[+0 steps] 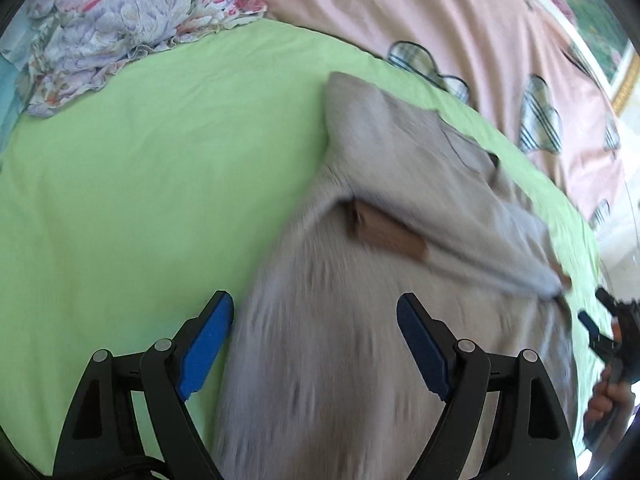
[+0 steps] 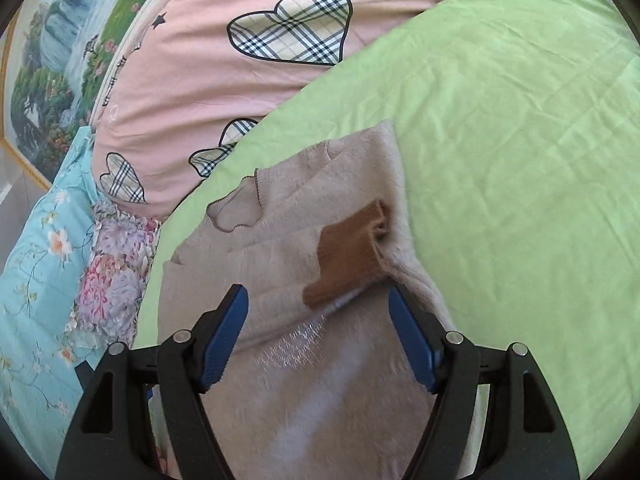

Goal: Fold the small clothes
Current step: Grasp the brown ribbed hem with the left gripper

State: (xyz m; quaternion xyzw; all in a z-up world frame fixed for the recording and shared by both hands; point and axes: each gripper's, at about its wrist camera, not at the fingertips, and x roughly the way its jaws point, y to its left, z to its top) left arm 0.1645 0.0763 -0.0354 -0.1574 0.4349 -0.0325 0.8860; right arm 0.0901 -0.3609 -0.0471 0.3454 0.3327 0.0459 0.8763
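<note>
A small beige knit sweater [image 1: 400, 168] lies on the green sheet [image 1: 140, 184], one sleeve folded across its body, the brown cuff [image 1: 384, 236] on top. My left gripper [image 1: 316, 304] is open above the sweater's lower part, holding nothing. In the right wrist view the sweater [image 2: 312, 360] shows the brown cuff [image 2: 352, 256] lying across it and a silvery pattern on the chest. My right gripper [image 2: 318, 296] is open just above the sweater, near the cuff, empty. It also shows in the left wrist view [image 1: 596, 320] at the right edge, in a hand.
A pink quilt with plaid hearts [image 2: 240, 80] lies behind the sweater. A floral pillow [image 1: 112, 20] and a turquoise floral cover [image 2: 36, 264] lie at the bed's edges. A framed landscape painting [image 2: 52, 72] hangs on the wall.
</note>
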